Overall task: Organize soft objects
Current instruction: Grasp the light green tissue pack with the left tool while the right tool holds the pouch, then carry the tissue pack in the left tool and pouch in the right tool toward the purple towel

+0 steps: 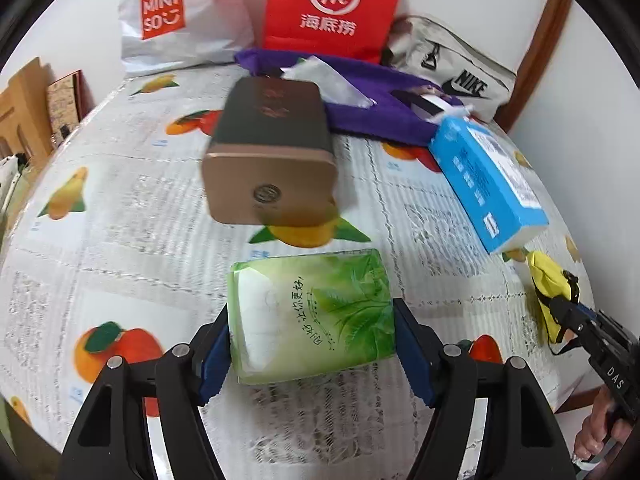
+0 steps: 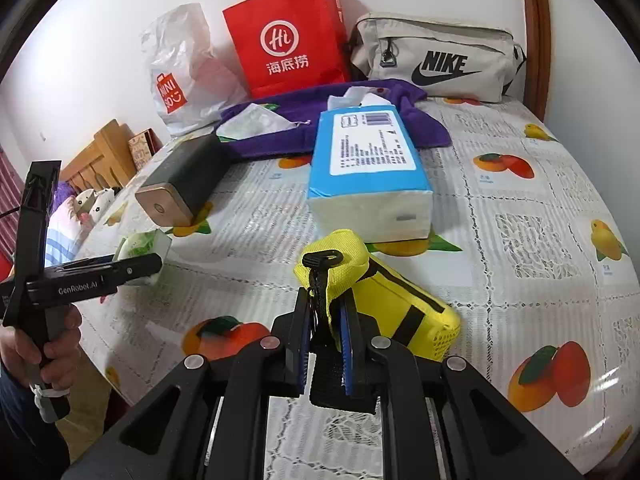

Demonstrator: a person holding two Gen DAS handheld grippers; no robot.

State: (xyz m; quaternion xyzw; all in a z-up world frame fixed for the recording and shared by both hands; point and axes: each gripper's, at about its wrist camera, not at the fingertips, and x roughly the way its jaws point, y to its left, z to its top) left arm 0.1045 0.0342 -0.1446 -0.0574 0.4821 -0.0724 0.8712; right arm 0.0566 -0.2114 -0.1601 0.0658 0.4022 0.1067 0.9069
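The left hand-held gripper (image 1: 312, 344) squeezes the light, squashy green tissue pack (image 1: 310, 314) across its middle; the right hand-held gripper (image 2: 325, 344) pinches the yellow pouch (image 2: 380, 304) by its soft fabric end.

We see a glossy green plastic-wrapped tissue pack (image 1: 310, 316), a yellow woven cloth pouch (image 2: 384, 304), and a box (image 1: 272, 152) with matt dark sides and a satiny metallic end, on a shiny plastic, lace-patterned bench cover (image 2: 520, 184); a purple cloth (image 2: 304, 120) looks soft.
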